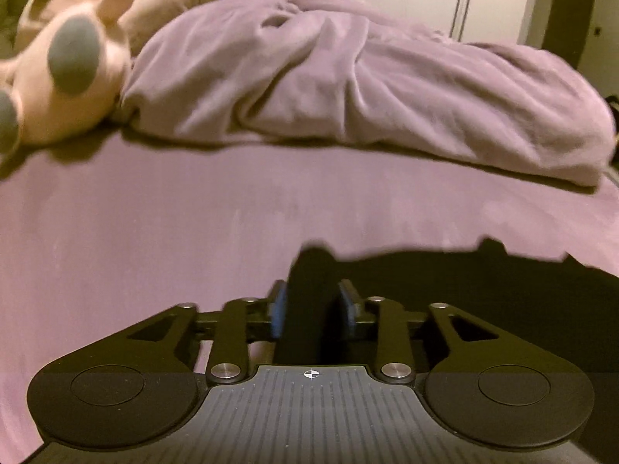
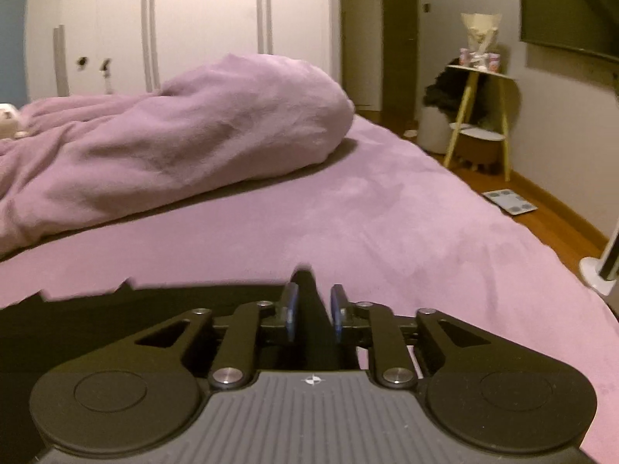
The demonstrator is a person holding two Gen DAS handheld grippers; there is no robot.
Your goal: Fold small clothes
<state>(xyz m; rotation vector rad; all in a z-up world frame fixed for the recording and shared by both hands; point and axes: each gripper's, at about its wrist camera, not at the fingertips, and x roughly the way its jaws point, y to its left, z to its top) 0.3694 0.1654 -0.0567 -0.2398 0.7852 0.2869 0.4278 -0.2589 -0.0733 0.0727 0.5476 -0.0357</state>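
Observation:
A black garment (image 1: 483, 282) lies on the purple bed sheet (image 1: 154, 224). My left gripper (image 1: 313, 309) is shut on the garment's left edge, with dark cloth bunched between the blue pads. In the right wrist view the same black garment (image 2: 135, 309) stretches to the left. My right gripper (image 2: 312, 313) is shut on its right corner, where a peak of cloth stands up between the pads. Both grippers hold the garment low over the sheet (image 2: 387, 224).
A rumpled purple duvet (image 1: 367, 89) lies across the far half of the bed. Pink and beige plush toys (image 1: 65, 65) sit at the far left. White wardrobe doors (image 2: 193, 19) stand behind. A side table (image 2: 479, 116), a scale (image 2: 508, 202) and wooden floor are off the bed's right edge.

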